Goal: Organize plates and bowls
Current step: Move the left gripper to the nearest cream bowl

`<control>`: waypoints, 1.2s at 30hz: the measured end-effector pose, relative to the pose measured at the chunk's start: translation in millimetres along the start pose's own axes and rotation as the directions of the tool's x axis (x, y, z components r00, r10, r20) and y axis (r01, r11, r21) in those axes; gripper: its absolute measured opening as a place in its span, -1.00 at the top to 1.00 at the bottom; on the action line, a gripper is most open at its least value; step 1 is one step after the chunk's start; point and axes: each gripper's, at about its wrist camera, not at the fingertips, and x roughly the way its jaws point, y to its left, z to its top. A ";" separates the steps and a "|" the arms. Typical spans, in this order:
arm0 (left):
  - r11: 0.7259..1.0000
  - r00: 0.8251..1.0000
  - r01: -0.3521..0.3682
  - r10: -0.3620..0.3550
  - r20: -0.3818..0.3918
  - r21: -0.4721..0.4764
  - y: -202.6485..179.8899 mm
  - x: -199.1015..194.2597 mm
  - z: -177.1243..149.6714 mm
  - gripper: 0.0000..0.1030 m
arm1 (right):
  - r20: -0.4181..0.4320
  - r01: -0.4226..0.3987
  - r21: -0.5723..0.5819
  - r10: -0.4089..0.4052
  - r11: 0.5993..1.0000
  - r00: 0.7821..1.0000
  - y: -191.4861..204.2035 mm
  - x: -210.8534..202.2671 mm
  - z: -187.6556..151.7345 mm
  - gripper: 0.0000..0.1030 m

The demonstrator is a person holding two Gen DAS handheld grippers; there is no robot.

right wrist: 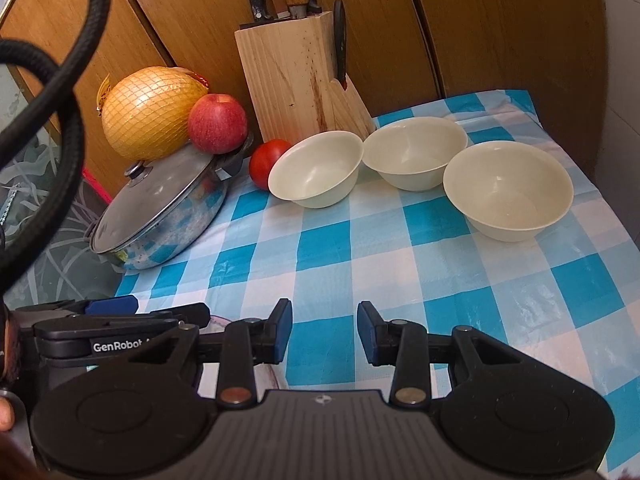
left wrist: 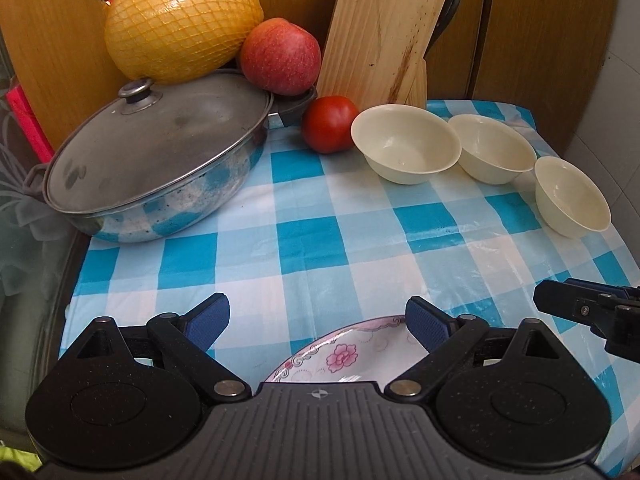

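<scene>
Three cream bowls stand in a row at the back right of the checked cloth: one [left wrist: 406,142] [right wrist: 316,172] by the tomato, a middle one [left wrist: 494,148] [right wrist: 414,152], and one nearest the right edge [left wrist: 572,196] [right wrist: 508,196]. A floral plate [left wrist: 340,356] lies at the front of the table, under my left gripper [left wrist: 318,320], which is open wide above it. My right gripper [right wrist: 325,332] is open with only cloth between its fingers. It hovers to the right of the left gripper [right wrist: 168,307] and shows side-on in the left wrist view [left wrist: 568,292].
A lidded steel pot [left wrist: 156,156] sits at the left with a netted pomelo [left wrist: 180,20] and an apple [left wrist: 280,56] behind it. A tomato [left wrist: 330,124] and a wooden knife block [left wrist: 380,40] stand against the wooden wall. A black cable [right wrist: 52,120] loops at the left.
</scene>
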 end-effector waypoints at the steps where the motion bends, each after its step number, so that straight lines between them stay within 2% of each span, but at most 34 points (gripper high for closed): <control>1: 1.000 1.000 0.002 -0.002 0.001 0.001 -0.4 1.1 2.3 -0.89 | 0.000 0.001 0.001 -0.001 1.000 1.000 -0.8 1.4 1.6 0.33; 9: 1.000 1.000 0.024 -0.025 -0.010 -0.009 -5.7 18.0 22.1 -0.89 | 0.009 0.031 0.022 -0.032 0.999 0.999 -8.7 16.7 19.5 0.33; 15: 0.998 0.999 0.047 -0.047 0.014 -0.036 -9.7 25.4 43.3 -0.89 | 0.017 0.018 0.048 -0.019 0.999 1.000 -8.1 31.6 39.4 0.33; 24: 0.989 0.997 0.071 -0.072 -0.003 -0.129 -7.5 56.5 74.8 -0.89 | 0.063 -0.001 0.109 -0.006 0.994 0.998 -6.7 55.2 77.7 0.33; 29: 0.985 0.996 0.089 -0.089 0.001 -0.151 -11.2 72.1 88.4 -0.89 | 0.041 -0.021 0.167 0.014 0.986 0.999 -10.4 74.9 92.2 0.32; 33: 0.985 0.996 0.082 -0.087 -0.029 -0.151 -19.2 92.0 93.3 -0.79 | 0.016 -0.032 0.210 0.030 0.977 0.999 -16.3 88.5 96.3 0.35; 36: 0.983 0.993 0.098 -0.107 -0.053 -0.154 -22.2 103.3 94.5 -0.63 | 0.001 -0.028 0.217 0.028 0.976 1.000 -18.1 98.2 97.4 0.49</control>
